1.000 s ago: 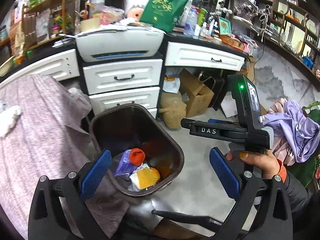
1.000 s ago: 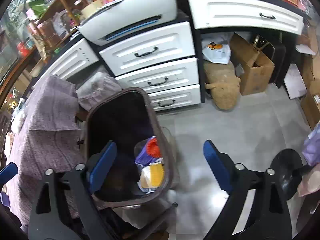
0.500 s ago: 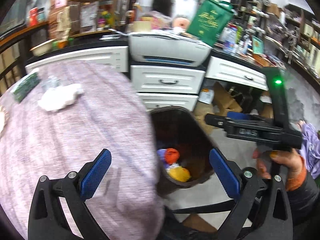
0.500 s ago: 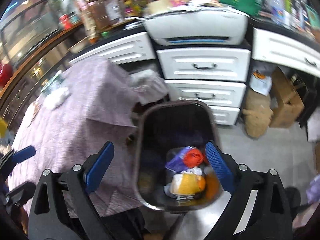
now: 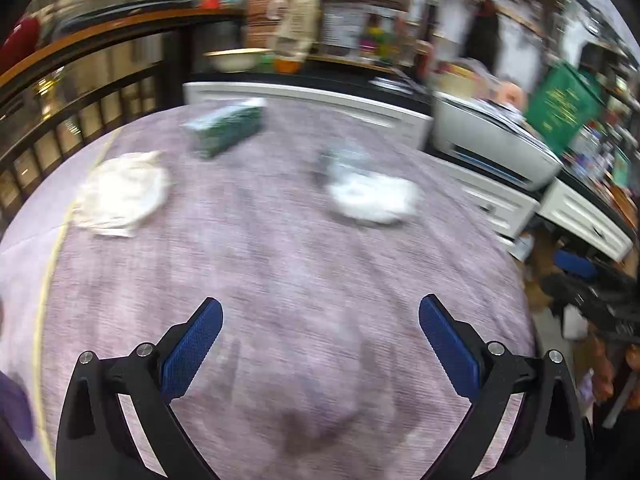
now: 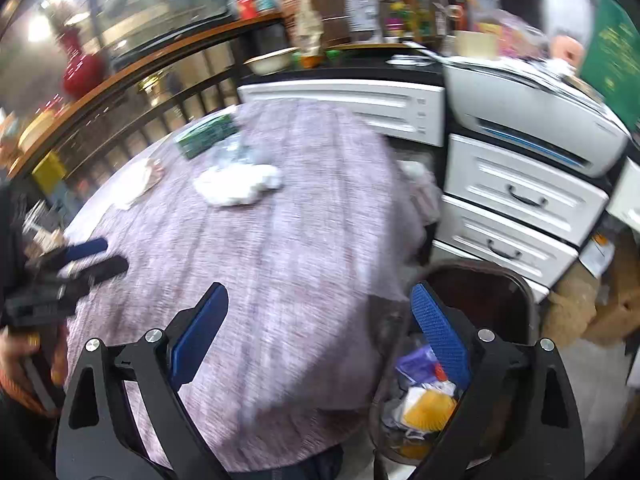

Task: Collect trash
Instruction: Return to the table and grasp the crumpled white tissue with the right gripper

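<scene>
A round table with a purple cloth carries trash: a crumpled white tissue wad, a flat white wrapper and a green packet. The tissue wad and green packet also show in the right wrist view. My left gripper is open and empty over the table's near side. My right gripper is open and empty over the table's right edge. A dark brown trash bin stands right of the table and holds yellow, purple and orange trash.
White drawers with a white printer on top stand behind the bin. A cluttered counter and shelves run along the back. A wooden railing is at the left. Cardboard boxes lie on the floor at the right.
Both grippers have swung left, away from the bin and over the table. The views are blurred by the motion. Both stay open and empty.
</scene>
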{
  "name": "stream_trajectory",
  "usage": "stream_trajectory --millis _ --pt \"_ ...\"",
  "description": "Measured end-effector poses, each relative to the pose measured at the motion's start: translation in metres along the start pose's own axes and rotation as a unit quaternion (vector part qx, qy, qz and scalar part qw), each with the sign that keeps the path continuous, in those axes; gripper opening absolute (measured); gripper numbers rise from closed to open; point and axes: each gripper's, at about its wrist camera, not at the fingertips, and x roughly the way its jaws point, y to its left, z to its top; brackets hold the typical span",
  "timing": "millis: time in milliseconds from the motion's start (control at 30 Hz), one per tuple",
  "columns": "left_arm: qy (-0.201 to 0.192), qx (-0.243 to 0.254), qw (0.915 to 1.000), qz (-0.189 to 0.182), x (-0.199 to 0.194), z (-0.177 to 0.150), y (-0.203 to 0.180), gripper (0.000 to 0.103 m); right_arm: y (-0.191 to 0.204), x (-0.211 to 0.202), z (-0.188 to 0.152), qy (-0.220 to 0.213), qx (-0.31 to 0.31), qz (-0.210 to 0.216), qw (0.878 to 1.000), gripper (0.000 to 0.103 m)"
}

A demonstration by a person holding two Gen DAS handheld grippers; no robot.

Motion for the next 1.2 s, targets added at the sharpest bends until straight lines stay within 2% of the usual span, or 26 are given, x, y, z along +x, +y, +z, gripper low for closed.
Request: stream_trajectory --millis 167,300,400,567,733,800,867,900,933,1000,1033,1067,1133,1200 --pt "-0.016 -0.041 0.9968 0.067 0.001 0.026 0.063 0.097 0.032 0.019 0.017 0.006 -0.047 0.016 0.999 0.092" --pt "-0.008 -0.092 0.9914 0.093 0.014 0.041 0.109 0.097 0.056 0.045 0.04 0.019 -0.083 0.035 0.996 0.092" --pt "-0.001 -0.131 0.9848 0.114 0.025 0.048 0.143 0.097 0.069 0.063 0.054 0.024 -0.106 0.03 0.994 0.092" --pt "0.009 -0.19 0.9751 0.114 0.041 0.053 0.182 0.097 0.083 0.101 0.077 0.037 -0.138 0.015 0.99 0.092" --pt "0.019 -0.208 0.9724 0.104 0.058 0.06 0.19 0.095 0.087 0.129 0.084 0.06 -0.154 0.004 0.986 0.091" --pt "0.019 -0.201 0.9736 0.107 0.06 0.062 0.187 0.086 0.087 0.134 0.082 0.065 -0.158 0.004 0.985 0.083" --pt "0.023 -0.193 0.9748 0.11 0.065 0.064 0.187 0.078 0.088 0.136 0.08 0.068 -0.164 0.001 0.984 0.067" --pt "0.028 -0.189 0.9752 0.112 0.067 0.063 0.186 0.071 0.088 0.137 0.08 0.065 -0.167 -0.005 0.984 0.065" --pt "0.033 -0.187 0.9754 0.112 0.07 0.063 0.185 0.067 0.089 0.136 0.079 0.062 -0.171 -0.008 0.983 0.06" --pt "0.03 -0.184 0.9754 0.118 0.07 0.061 0.186 0.055 0.088 0.133 0.078 0.058 -0.17 -0.004 0.984 0.056" --pt "0.03 -0.183 0.9752 0.121 0.07 0.061 0.186 0.052 0.087 0.131 0.079 0.057 -0.168 -0.004 0.984 0.052" --pt "0.03 -0.183 0.9751 0.122 0.07 0.06 0.186 0.042 0.086 0.13 0.079 0.056 -0.166 -0.003 0.985 0.05" --pt "0.029 -0.184 0.9749 0.123 0.068 0.059 0.187 0.037 0.086 0.128 0.078 0.055 -0.163 -0.002 0.985 0.047" --pt "0.026 -0.188 0.9745 0.12 0.066 0.058 0.189 0.027 0.086 0.125 0.077 0.053 -0.163 -0.004 0.985 0.045"
